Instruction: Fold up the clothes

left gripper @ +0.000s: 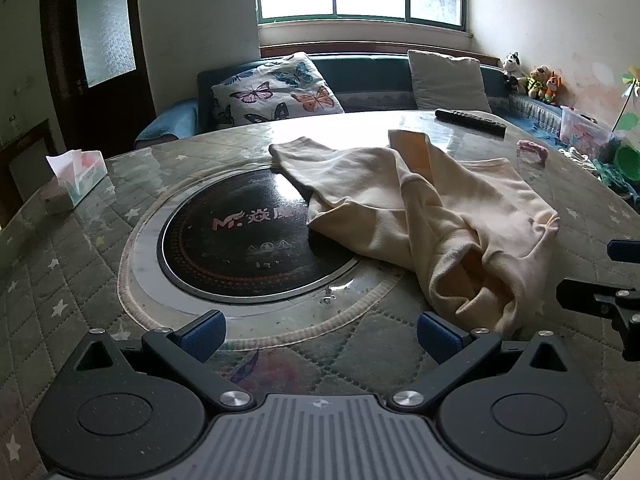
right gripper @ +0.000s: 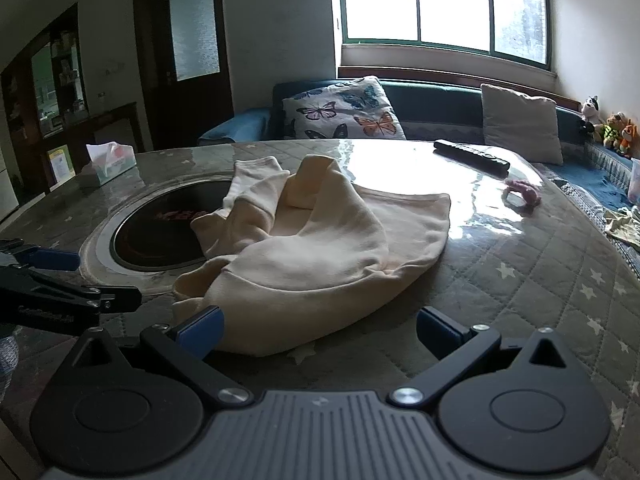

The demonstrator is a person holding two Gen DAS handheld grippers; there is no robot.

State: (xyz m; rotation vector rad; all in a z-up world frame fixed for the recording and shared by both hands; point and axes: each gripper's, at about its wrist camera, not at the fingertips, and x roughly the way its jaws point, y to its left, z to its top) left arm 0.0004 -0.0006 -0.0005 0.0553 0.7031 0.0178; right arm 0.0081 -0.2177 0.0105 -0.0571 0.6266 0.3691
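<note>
From the left wrist view, the left gripper hovers low over the bench with its blue pads wide apart and nothing between them; the cream garment lies crumpled ahead and to the right, one sleeve draped over the black round hotplate set into the bench. The step in hand looks like spreading the garment flat before any fold, so this gripper would do well to take the near bunched hem at its edge, pinching a single layer and drawing it outward instead of dragging the whole heap. The quilted, star-printed cover under a glossy clear sheet should let cloth slide easily. A tissue box, a remote control and a pink ring sit well apart from the garment; a sofa with a butterfly cushion stands beyond, under a window. From the right wrist view, the right gripper is likewise spread open and empty, its left pad just beside the garment's near edge, well placed to pinch that hem.
</note>
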